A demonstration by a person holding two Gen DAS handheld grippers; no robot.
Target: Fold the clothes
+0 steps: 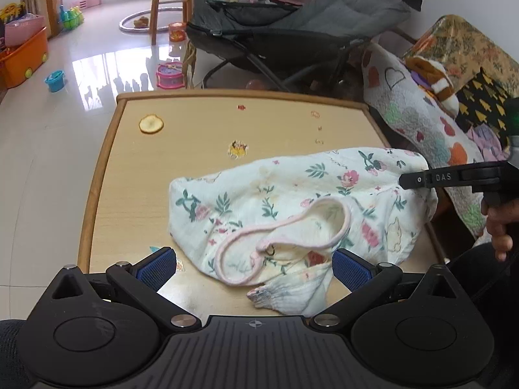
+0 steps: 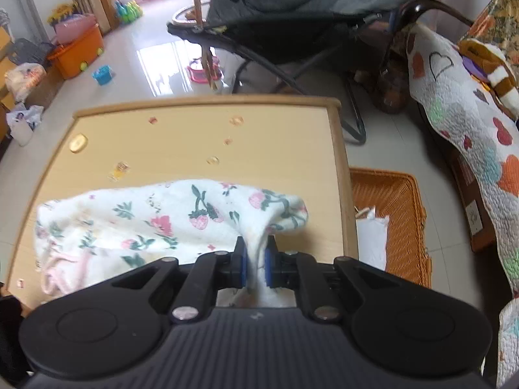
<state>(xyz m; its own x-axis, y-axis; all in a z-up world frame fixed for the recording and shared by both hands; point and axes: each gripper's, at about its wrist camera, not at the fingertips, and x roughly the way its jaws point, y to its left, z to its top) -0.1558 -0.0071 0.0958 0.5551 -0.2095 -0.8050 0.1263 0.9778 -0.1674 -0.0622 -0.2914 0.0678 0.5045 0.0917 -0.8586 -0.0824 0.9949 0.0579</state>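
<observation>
Floral cloth fills the left wrist view: a small white garment [image 1: 292, 214] with pink neck trim lies rumpled on the wooden table [image 1: 136, 175], toward its right edge. The left gripper [image 1: 254, 267] hangs low over the near hem with its jaws spread wide, one blue pad on either side of the bunched cloth and gripping nothing. At far right a hand [image 1: 498, 223] holds the right gripper [image 1: 408, 181] against the garment's right end.

From the right wrist, the right gripper's jaws are clamped tight on a pinch of the garment's edge, the fabric drawn into a narrow stem between the blue pads [image 2: 243, 265]. A wicker basket [image 2: 405, 214] sits on the floor just beside the table.

The step in hand looks like spreading the piece flat before any fold. Done well, the left jaws would close on the opposite edge, not on the neck trim, and both hands would draw the cloth taut and level.
</observation>
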